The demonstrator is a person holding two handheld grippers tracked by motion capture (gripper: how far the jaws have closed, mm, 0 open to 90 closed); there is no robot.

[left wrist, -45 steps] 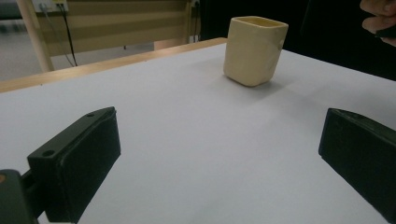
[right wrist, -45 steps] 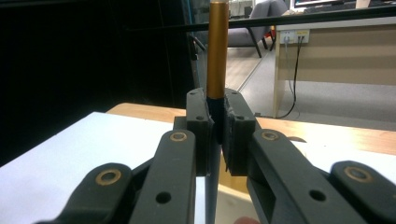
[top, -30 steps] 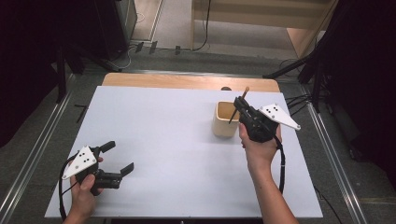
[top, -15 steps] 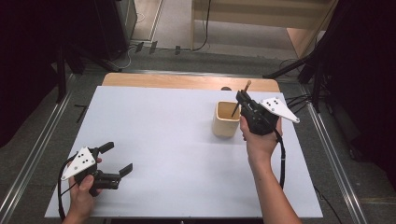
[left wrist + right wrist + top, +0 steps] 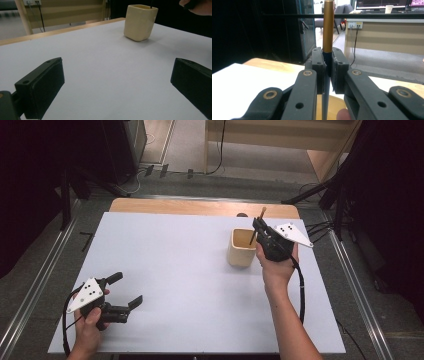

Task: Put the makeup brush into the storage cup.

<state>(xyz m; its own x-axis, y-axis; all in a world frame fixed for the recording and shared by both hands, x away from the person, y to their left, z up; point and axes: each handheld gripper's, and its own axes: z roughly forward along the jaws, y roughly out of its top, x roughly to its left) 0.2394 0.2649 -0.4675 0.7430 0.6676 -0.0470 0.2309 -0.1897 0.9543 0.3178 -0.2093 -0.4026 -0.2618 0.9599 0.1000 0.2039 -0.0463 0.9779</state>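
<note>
Gripping pen (image 5: 328,27) in right gripper (image 5: 258,226) | tip hidden in cup (image 5: 241,251) | left gripper (image 5: 127,291) jaws wide, empty

cup (image 5: 242,251): matt cream, smooth, ceramic-looking
pen (image 5: 328,30): satin gold metal-look barrel
jaws: matt black plastic
tabletop (image 5: 170,270): matt white, wood edge

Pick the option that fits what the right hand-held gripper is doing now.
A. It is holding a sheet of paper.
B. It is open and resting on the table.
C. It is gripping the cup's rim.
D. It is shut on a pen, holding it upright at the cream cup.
D: the right hand-held gripper has its jaws clamped on the pen, whose dark lower end dips into the cream cup.
</note>
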